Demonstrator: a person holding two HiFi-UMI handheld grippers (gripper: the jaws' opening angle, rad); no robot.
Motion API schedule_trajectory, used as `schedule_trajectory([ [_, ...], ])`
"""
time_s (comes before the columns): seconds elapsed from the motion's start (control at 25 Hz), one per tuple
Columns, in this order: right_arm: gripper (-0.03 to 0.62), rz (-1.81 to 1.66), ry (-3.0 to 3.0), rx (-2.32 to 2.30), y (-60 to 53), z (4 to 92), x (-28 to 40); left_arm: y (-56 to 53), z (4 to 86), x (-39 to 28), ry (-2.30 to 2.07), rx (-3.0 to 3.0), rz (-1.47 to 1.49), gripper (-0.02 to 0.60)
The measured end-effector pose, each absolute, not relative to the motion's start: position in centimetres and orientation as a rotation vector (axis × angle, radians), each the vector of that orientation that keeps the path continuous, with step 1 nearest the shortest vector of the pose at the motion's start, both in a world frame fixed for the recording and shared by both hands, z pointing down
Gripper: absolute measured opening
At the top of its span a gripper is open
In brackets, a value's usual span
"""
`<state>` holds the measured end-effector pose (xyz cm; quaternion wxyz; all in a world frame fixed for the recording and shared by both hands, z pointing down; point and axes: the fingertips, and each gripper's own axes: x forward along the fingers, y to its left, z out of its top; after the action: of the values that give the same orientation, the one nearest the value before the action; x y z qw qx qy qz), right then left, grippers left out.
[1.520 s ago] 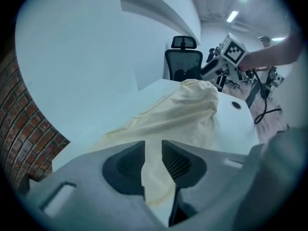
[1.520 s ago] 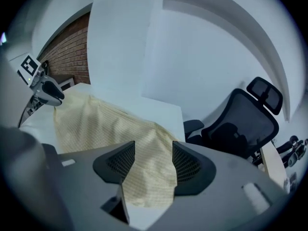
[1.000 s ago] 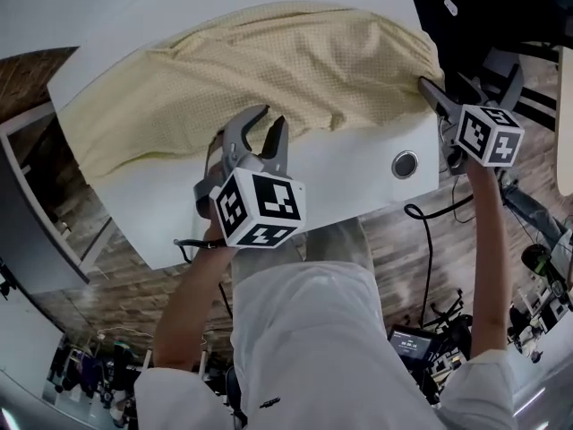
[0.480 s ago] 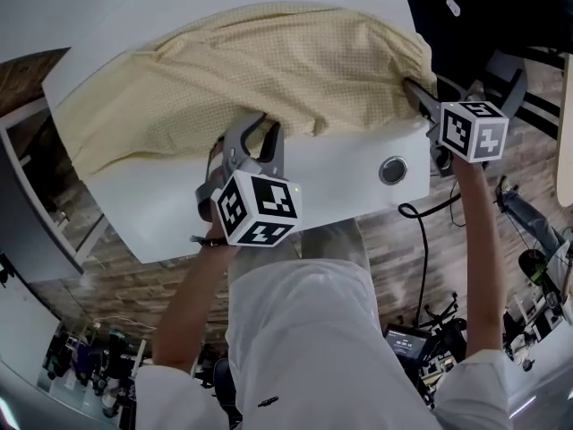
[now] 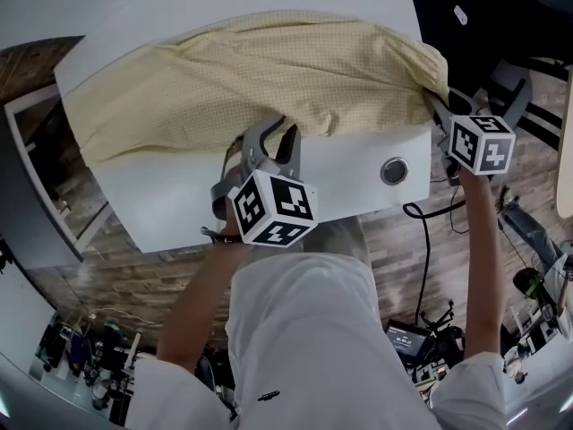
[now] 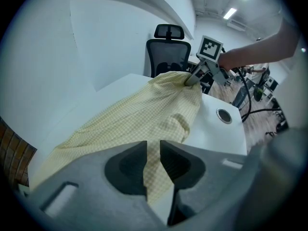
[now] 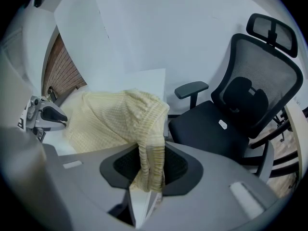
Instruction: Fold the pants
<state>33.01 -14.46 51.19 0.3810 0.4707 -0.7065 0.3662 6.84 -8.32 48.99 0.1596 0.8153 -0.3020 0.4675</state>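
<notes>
The right tongs (image 7: 148,153) are clenched on the pants (image 5: 269,65). Their jaws have just been closing, and a bunched, ribbed strip of elastic waistband is pinched between the two black ridged pads at the desk's (image 5: 349,173) right edge. The left tongs (image 6: 153,150) have also just been closing. Their two dark pads stand a narrow gap apart over the near hem of the pants, about midway along the desk; cloth shows through the gap, but the pads are not seen pressing on it. Both tongs are grey moulded plastic, each with one cube of black-and-white square markers.

The single pair of pants is pale yellow cloth with a fine check weave. It lies rumpled in soft folds across the desk from the left end to the right corner, and rises slightly toward the right tongs.

The desk is smooth and white, with one round metal-rimmed grommet (image 5: 394,170) near its front right corner. One black office chair (image 7: 240,105) with a mesh back and headrest stands beyond the right edge.
</notes>
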Motion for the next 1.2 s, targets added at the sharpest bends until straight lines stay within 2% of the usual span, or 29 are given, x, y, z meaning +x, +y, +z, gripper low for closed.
schedule_trajectory([
  [1.2,0.104,0.751,-1.487,1.355,-12.0,44.8,52.9,-7.5,45.2,7.5,-0.937,2.301,1.324,0.076],
])
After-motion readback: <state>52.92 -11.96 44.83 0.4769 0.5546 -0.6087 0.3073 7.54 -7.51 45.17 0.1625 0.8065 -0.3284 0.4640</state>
